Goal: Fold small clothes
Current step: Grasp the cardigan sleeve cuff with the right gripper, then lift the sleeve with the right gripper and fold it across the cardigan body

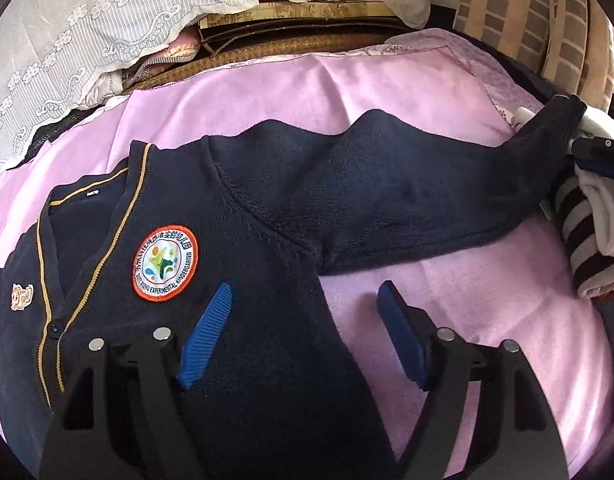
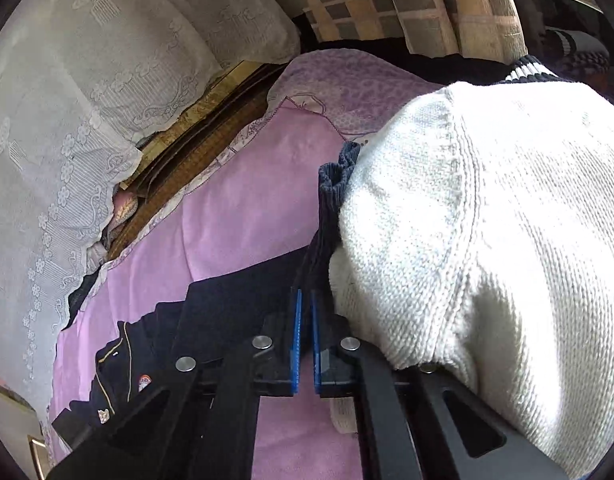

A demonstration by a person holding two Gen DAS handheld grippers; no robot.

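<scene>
Navy knit is the whole story: a small cardigan (image 1: pixel 243 288) lies face up on a pink blanket (image 1: pixel 447 300), and I'll place everything off its round embroidered badge (image 1: pixel 165 266). Its one long sleeve (image 1: pixel 407 188) runs well away from the badge toward the far edge of the blanket, where the right claw (image 2: pixel 305 300) has its blue pads pressed together on the ribbed cuff (image 2: pixel 333 184). The left claw (image 1: pixel 307 296) hovers just beside the badge, spread wide with nothing between its ridged pads, one over the cardigan body and the other over bare pink. What worries me is that pinch: it looks like only a thin bit of ribbing is caught, so a quick swing back toward the badge could slip the cuff out, or drag the whole soft body along since nothing pins it down. There's also a chunky cream sweater (image 2: pixel 487 240) bulging right against that claw, far from the badge, and its loose weave could snag or get dragged too. A striped black-and-white garment (image 1: pixel 587 248) sits beyond the sleeve end. Texture-wise the navy is fuzzy and limp with mustard piping along the V-neck, the blanket is smooth and slightly rumpled, and lacy white fabric (image 1: pixel 67 40) sits farther back past the collar.
</scene>
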